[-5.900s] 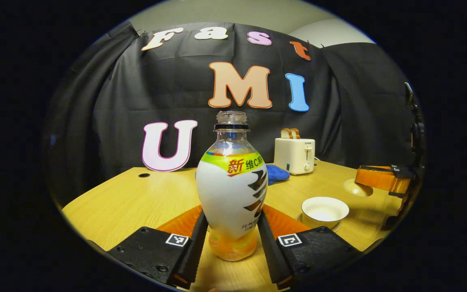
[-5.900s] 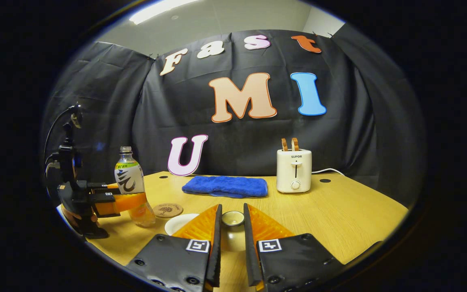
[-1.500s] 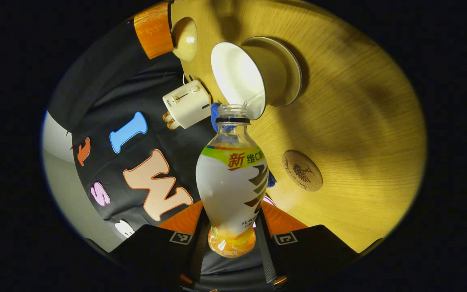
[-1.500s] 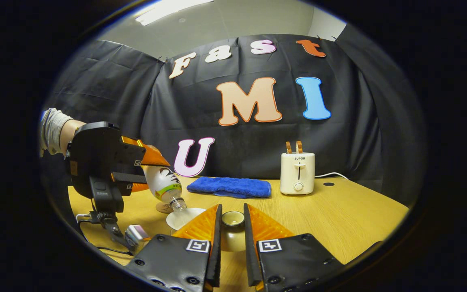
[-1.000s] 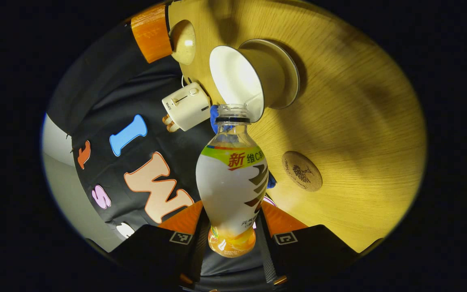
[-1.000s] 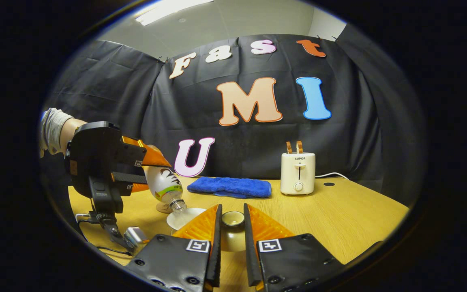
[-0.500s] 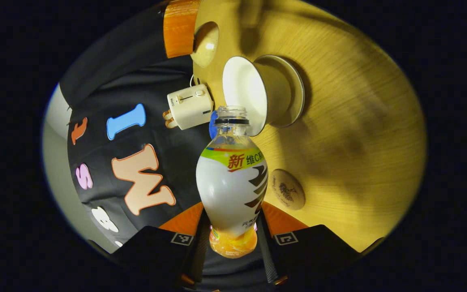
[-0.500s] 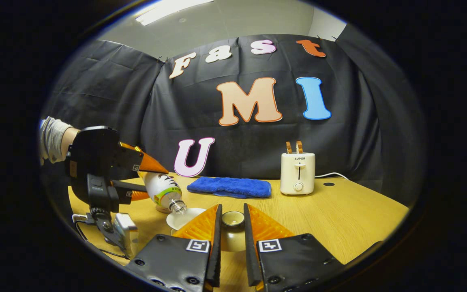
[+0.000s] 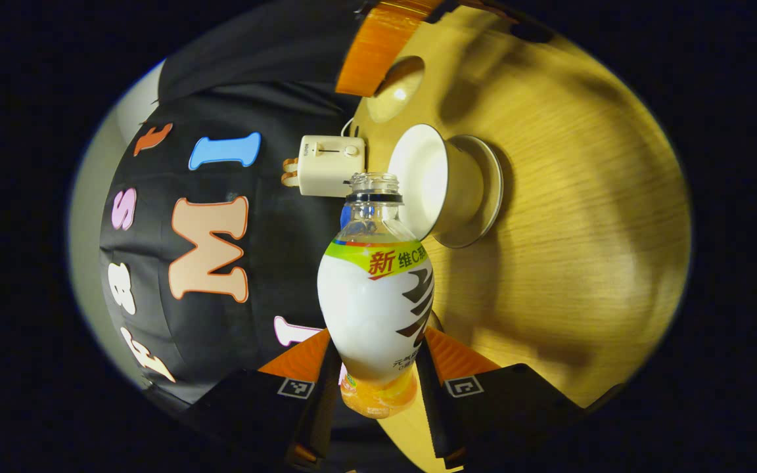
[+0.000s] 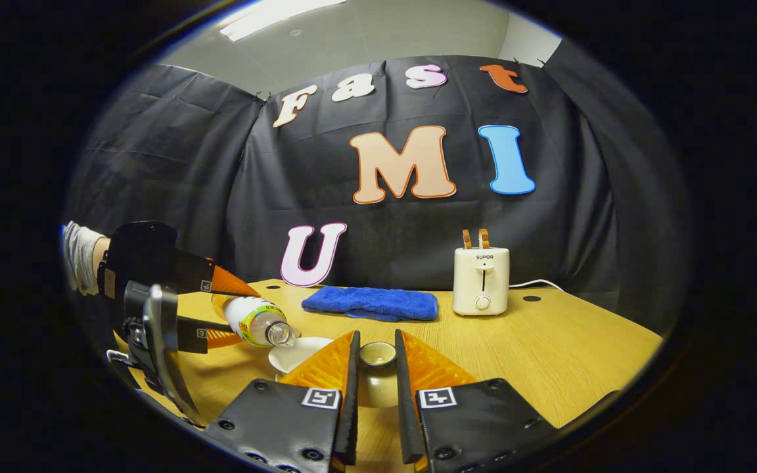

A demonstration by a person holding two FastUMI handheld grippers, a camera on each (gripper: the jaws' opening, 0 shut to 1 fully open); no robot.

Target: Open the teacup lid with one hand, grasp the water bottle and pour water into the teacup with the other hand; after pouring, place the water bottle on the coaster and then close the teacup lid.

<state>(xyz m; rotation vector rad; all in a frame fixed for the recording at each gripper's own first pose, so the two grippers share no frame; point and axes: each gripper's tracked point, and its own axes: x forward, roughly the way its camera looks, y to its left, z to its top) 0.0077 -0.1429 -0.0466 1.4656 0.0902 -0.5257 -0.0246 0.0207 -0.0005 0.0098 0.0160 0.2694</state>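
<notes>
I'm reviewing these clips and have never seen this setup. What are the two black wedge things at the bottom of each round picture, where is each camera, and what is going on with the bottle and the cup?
No robot here: a person holds a two-finger gripper in each hand, and a fisheye camera rides on each, looking along its fingers, which are the wedges you see. The left gripper is closed on the water bottle, tipped nearly flat with its open mouth at the teacup, so that view looks rotated. In the right gripper view, the right gripper holds the teacup lid off the cup, and the other gripper and bottle show at the left. Also on the wooden table: a blue cloth and a toaster.
</notes>
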